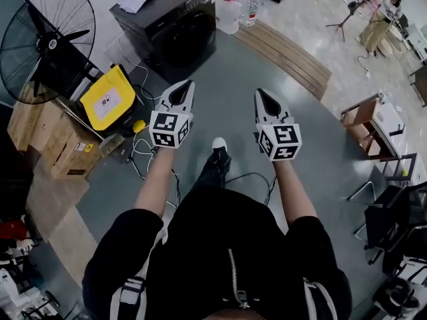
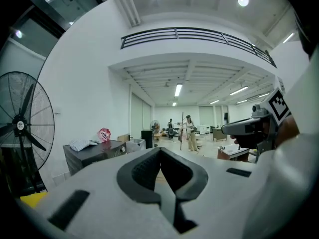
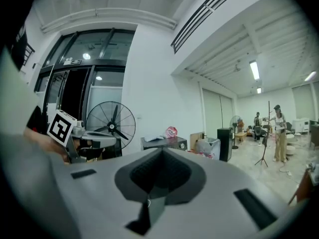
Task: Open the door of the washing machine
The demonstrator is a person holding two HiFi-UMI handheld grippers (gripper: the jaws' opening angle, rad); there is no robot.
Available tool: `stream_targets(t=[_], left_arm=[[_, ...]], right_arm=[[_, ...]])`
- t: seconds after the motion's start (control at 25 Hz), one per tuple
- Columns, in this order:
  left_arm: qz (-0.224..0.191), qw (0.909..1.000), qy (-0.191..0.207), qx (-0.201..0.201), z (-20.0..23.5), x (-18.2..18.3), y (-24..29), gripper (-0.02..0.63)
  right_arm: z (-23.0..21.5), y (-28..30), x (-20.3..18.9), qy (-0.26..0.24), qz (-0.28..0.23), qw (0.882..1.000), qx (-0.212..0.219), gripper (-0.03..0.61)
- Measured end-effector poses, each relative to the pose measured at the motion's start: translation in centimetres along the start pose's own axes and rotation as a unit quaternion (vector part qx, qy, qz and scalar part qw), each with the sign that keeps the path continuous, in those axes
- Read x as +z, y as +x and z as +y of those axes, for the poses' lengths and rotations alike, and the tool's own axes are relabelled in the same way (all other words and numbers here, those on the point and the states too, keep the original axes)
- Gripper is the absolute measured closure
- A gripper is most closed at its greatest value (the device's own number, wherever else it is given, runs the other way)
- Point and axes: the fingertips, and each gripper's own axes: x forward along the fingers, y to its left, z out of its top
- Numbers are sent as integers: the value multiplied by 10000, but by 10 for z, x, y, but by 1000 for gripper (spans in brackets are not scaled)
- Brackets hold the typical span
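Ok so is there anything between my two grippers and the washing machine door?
Nothing visible stands in the way. Only bare grey floor lies between the left gripper, the right gripper and the washing machine. The cables lie off to the left, and the water bottles stand beside the machine on its right.

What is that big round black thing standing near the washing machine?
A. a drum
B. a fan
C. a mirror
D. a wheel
B: the fan has blades inside a round wire cage, and in the head view it stands to the left of the washing machine.
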Motion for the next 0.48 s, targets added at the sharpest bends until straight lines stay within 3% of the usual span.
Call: stream_targets(t=[0.48], left_arm=[[178,9996,-169,159,98,-2,178,612]], right_arm=[[-95,192,18,-48,269,9993,262,575]])
